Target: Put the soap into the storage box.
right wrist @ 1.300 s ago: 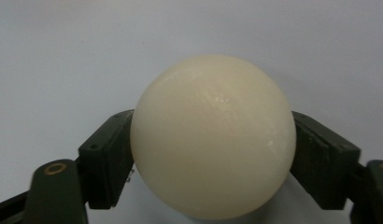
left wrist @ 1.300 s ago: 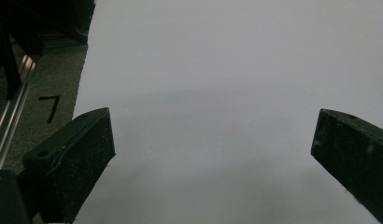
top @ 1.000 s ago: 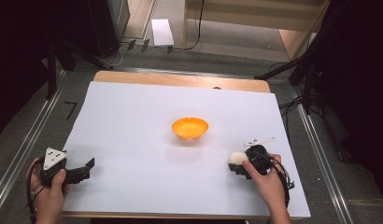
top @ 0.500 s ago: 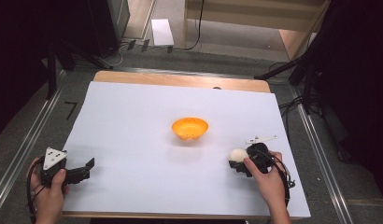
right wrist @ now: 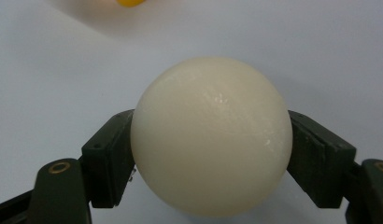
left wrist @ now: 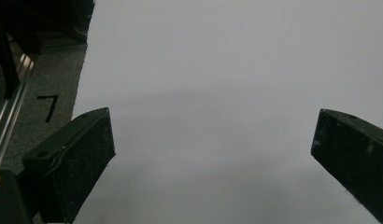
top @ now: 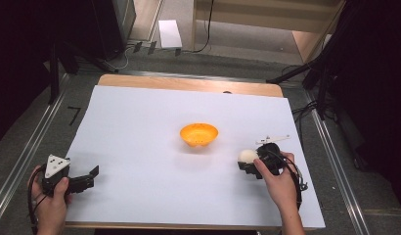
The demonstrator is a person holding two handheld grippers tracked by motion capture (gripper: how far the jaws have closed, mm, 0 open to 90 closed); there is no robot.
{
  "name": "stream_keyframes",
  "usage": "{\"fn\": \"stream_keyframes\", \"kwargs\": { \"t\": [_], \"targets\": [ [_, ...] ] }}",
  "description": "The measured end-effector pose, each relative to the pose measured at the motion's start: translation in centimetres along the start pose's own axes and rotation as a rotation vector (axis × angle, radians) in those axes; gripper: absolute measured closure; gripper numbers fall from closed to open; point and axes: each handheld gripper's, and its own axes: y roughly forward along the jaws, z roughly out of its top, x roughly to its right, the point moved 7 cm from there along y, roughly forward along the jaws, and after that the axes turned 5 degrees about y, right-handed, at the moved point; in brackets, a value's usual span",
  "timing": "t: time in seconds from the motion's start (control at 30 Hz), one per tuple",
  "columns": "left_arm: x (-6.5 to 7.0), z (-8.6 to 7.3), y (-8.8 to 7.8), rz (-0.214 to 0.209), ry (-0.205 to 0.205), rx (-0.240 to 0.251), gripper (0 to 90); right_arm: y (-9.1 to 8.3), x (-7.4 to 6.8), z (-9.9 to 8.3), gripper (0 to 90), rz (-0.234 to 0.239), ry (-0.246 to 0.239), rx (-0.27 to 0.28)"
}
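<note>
A cream-white ball (right wrist: 212,140) sits between the two black jaws of my right gripper (right wrist: 212,154), which is shut on it. In the high view that ball (top: 248,156) and right gripper (top: 252,164) are low over the white sheet at the right. An orange bowl (top: 199,134) stands in the middle of the sheet, to the upper left of the ball; its edge (right wrist: 125,2) peeks in at the top of the right gripper view. My left gripper (top: 91,177) rests at the sheet's near left corner, jaws wide apart with nothing between them (left wrist: 213,154).
The white sheet (top: 140,147) covers a wooden table (top: 189,83). Metal rails (top: 22,156) run along both sides on the grey floor. A black "7" mark (left wrist: 49,106) lies on the floor to the left. Cables (top: 306,110) trail at the right.
</note>
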Motion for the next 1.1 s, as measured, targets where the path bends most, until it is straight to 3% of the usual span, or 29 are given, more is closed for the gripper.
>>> {"fn": "stream_keyframes", "kwargs": {
  "t": [1.1],
  "targets": [
    [0.0,0.0,0.0,-0.003,-0.004,0.004,0.0,-0.3,-1.0,3.7,24.2,0.015,0.002,0.028]
  ]
}}
